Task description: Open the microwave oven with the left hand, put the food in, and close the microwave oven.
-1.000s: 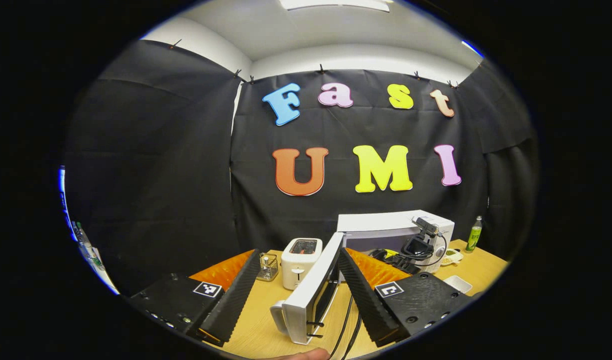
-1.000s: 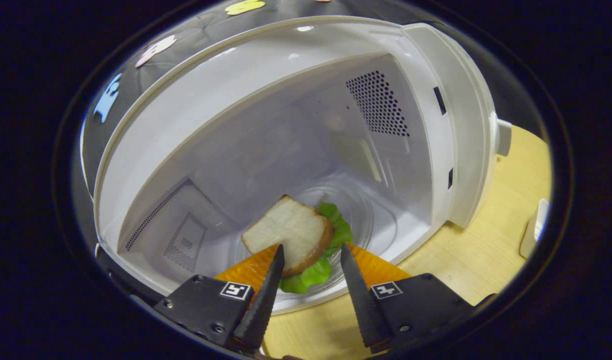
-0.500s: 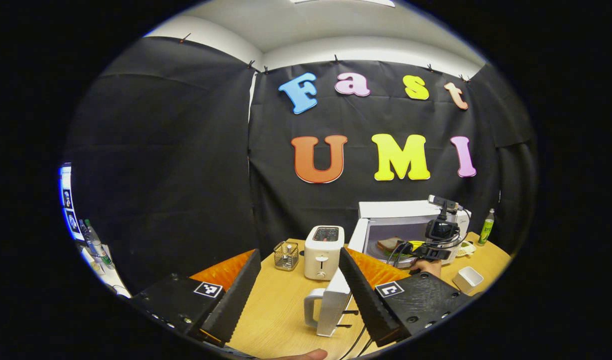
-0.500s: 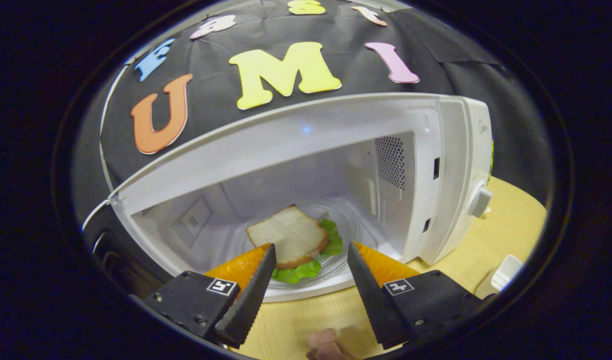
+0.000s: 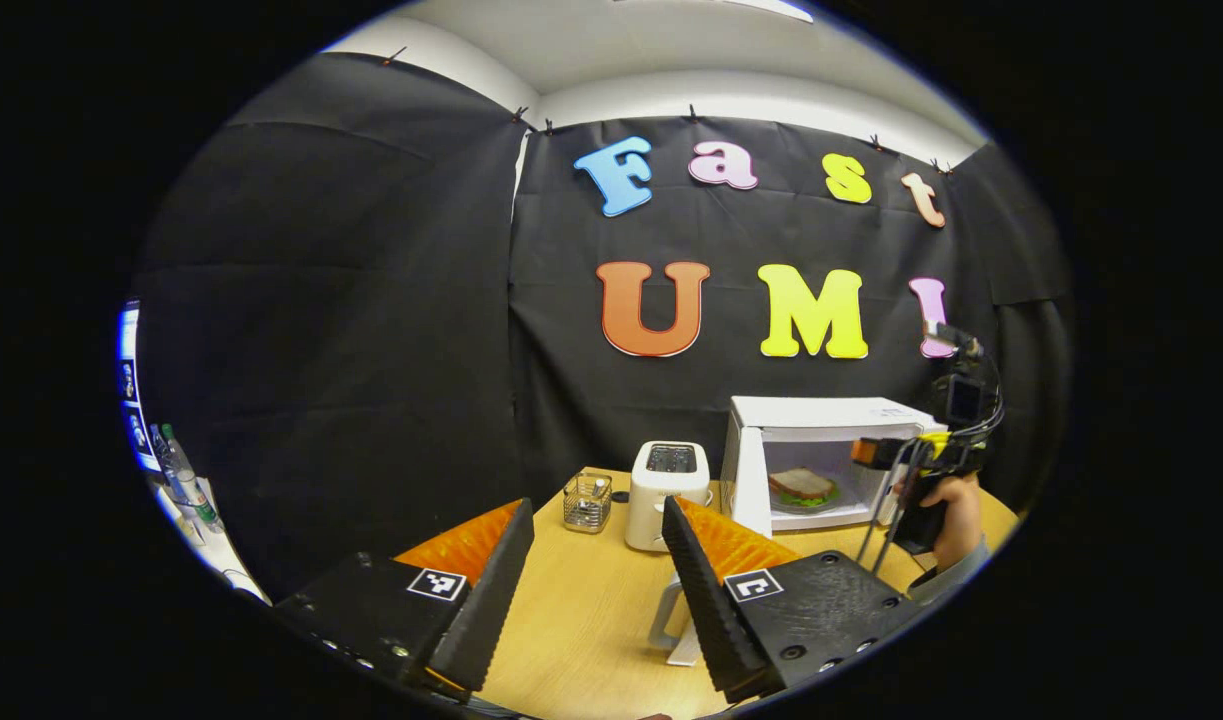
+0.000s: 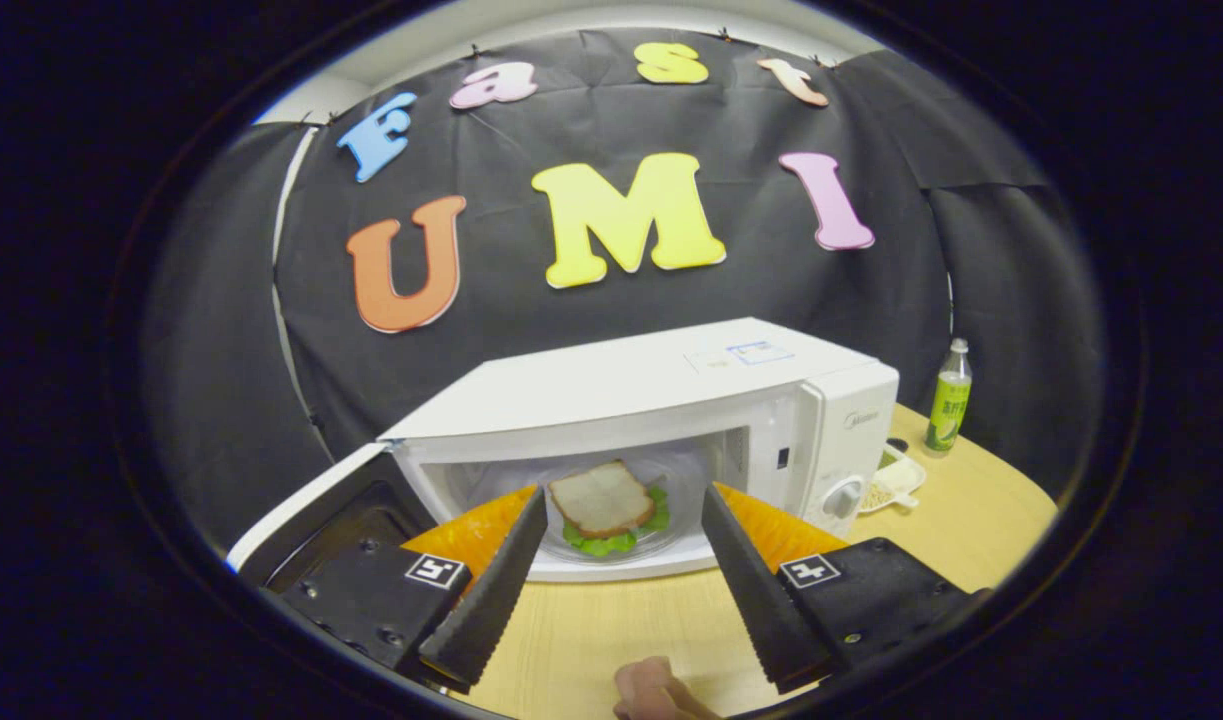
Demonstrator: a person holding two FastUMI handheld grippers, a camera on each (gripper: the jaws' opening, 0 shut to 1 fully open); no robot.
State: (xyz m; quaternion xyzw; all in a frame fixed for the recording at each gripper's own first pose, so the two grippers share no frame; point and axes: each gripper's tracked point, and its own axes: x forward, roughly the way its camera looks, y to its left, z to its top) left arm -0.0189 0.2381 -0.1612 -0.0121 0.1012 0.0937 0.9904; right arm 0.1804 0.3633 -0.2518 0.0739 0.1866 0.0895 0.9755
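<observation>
White microwave oven [image 6: 671,400] sits mid-frame in my right gripper view, door [image 6: 311,510] swung open at lower left, the sandwich [image 6: 606,505] on the glass plate inside. My right gripper [image 6: 621,590] hangs before it, jaws apart and empty. In the left gripper view my left gripper [image 5: 591,590] has its jaws apart over the wooden desk [image 5: 581,610], lower centre.

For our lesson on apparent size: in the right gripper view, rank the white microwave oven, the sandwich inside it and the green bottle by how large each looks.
1. White microwave oven
2. Sandwich
3. Green bottle, though it stands farther back, so this is less sure.
</observation>
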